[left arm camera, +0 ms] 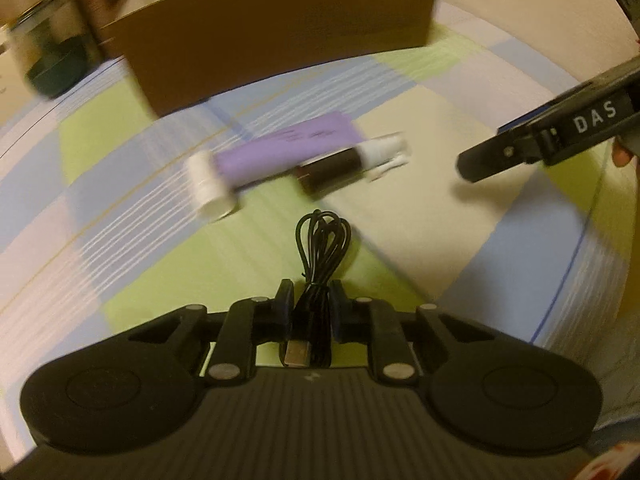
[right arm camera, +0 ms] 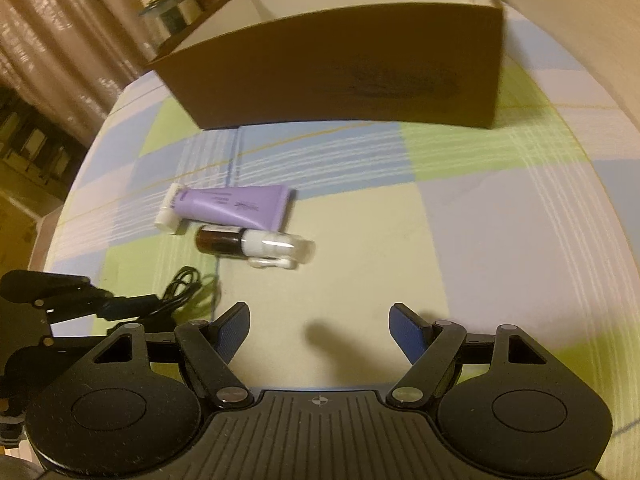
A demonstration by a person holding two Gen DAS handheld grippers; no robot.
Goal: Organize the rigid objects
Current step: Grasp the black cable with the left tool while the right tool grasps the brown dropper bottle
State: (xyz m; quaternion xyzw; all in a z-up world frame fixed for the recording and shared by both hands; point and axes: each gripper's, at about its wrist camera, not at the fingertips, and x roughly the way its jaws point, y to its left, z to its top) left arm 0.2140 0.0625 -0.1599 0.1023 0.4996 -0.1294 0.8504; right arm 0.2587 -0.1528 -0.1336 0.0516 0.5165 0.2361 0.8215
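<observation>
My left gripper [left arm camera: 310, 294] is shut on a coiled black USB cable [left arm camera: 320, 248], whose plug end sticks back between the pads. The right wrist view shows the same cable [right arm camera: 182, 294] at the lower left, held by the left gripper [right arm camera: 106, 310]. Beyond it a purple tube [left arm camera: 280, 152] [right arm camera: 236, 208] and a brown bottle with a white cap [left arm camera: 336, 168] [right arm camera: 224, 240] lie side by side on the checked cloth. My right gripper [right arm camera: 320, 318] hovers open over bare cloth, short of the bottle, with nothing between its fingers. One of its fingers [left arm camera: 492, 160] shows in the left wrist view.
An open cardboard box [left arm camera: 280, 40] [right arm camera: 340, 72] stands behind the tube and bottle. Jars or tins [left arm camera: 56, 64] [right arm camera: 172, 8] sit at the back left of it. A small white piece [right arm camera: 272, 263] lies against the bottle's cap. The cloth's edge [right arm camera: 68, 200] drops off at the left.
</observation>
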